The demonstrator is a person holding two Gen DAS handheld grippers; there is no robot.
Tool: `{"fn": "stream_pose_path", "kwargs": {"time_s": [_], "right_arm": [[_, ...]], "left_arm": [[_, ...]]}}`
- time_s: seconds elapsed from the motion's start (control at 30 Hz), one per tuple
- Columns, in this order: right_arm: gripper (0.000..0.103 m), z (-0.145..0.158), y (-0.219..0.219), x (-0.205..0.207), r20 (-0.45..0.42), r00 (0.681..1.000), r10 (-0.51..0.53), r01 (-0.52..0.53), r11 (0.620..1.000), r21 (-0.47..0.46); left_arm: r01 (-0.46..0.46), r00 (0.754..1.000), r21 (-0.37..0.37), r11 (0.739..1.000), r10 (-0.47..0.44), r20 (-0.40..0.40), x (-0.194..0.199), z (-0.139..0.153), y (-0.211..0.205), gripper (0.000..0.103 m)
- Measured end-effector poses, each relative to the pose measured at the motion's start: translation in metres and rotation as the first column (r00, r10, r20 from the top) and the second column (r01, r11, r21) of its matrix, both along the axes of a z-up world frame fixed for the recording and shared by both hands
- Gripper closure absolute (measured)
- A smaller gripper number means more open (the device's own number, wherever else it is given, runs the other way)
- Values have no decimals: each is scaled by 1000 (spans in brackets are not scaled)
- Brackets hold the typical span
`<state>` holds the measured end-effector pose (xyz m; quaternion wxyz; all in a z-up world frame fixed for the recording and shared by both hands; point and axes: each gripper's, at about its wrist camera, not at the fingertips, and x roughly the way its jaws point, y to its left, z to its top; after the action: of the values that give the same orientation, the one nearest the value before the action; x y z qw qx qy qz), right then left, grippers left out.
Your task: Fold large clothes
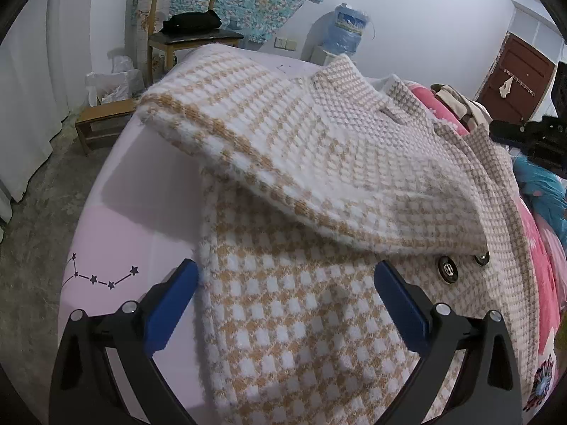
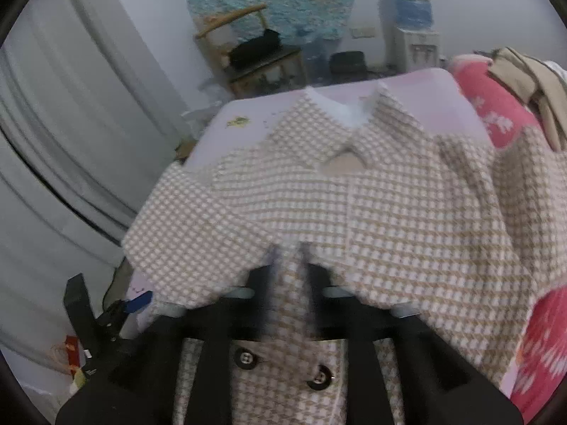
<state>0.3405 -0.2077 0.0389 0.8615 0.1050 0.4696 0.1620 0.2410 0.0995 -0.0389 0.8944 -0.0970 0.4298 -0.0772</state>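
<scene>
We see a tan-and-white houndstooth coat with black buttons on a pale pink sheet printed with dark stars. Beside it lies a pink floral quilt. Blue pads line the black fingers.

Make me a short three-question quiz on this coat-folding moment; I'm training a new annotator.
1. True or false: the left claw is open, gripping nothing.
2. What pattern does the coat have? A) floral B) tan-and-white check C) plain black
3. What colour is the sheet under the coat?

Key
1. True: its blue fingers stand wide apart over the fabric.
2. B.
3. Pale pink, with a small star print.
</scene>
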Motion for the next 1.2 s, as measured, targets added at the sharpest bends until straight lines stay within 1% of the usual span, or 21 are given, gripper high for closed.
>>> {"fn": "stream_pose_path", "kwargs": {"time_s": [0.03,0.1,0.17,0.23,0.3,0.33,0.37,0.4,0.43,0.5,0.53,0.6,0.67,0.73,0.83,0.93,1.03,1.13,1.17,1.2], "right_arm": [[44,-4,-1,-1,1,1000,-12,12,1000,-9],[48,-18,-3,-1,-35,999,-13,12,1000,-29],[52,-35,-3,1,-92,996,-11,10,1000,-9],[54,-48,-1,6,-128,992,-15,14,1000,-7],[61,-62,0,12,-162,986,-34,31,999,-22],[71,-68,-1,15,-176,984,-38,35,999,-20],[87,-74,0,18,-190,981,-34,33,999,-9],[100,-75,1,19,-191,981,-29,28,1000,-9],[101,-74,3,20,-180,983,-24,22,1000,-16],[101,-60,8,16,-112,994,-20,15,999,-51],[101,-50,9,15,-77,997,-17,13,998,-55],[101,-21,7,16,7,1000,-20,20,999,-48],[101,5,2,18,77,996,-32,37,997,-61],[101,34,-12,27,147,986,-73,85,994,-74],[101,52,-34,43,182,975,-130,147,986,-83],[101,48,-47,59,158,975,-155,172,980,-100],[101,29,-52,73,127,978,-167,183,974,-135],[101,11,-54,84,97,975,-199,212,967,-143],[96,3,-58,88,82,973,-217,227,962,-149],[94,-2,-62,88,68,970,-234,242,957,-158]], "left_arm": [[-1,1000,0,1000,1,2,0,0,0,5],[0,1000,2,1000,0,2,0,0,0,5],[0,1000,4,1000,0,1,0,0,0,5],[1,1000,12,1000,-1,0,0,0,0,5],[1,1000,19,1000,-1,0,0,0,-2,5],[0,1000,23,1000,0,1,0,0,-2,5],[0,1000,25,1000,0,1,0,0,-3,5],[-1,1000,25,1000,1,2,0,0,-3,5],[-1,1000,24,1000,1,3,0,0,-3,5],[-2,1000,17,1000,2,6,0,0,-2,5],[-2,1000,13,1000,2,7,0,0,-2,5],[-1,1000,10,1000,1,9,0,0,-2,5],[-1,1000,12,1000,0,9,-1,0,-1,5],[0,1000,13,1000,0,9,-2,0,0,5],[-1,1000,5,1000,1,10,-2,0,1,5],[-1,1000,3,1000,1,11,-1,0,2,5],[0,1000,3,1000,0,11,-1,0,2,5],[1,1000,0,1000,-1,11,-1,0,2,5],[2,1000,-1,1000,-2,11,-1,0,2,5],[2,1000,-3,1000,-2,11,-1,0,2,5]]}}
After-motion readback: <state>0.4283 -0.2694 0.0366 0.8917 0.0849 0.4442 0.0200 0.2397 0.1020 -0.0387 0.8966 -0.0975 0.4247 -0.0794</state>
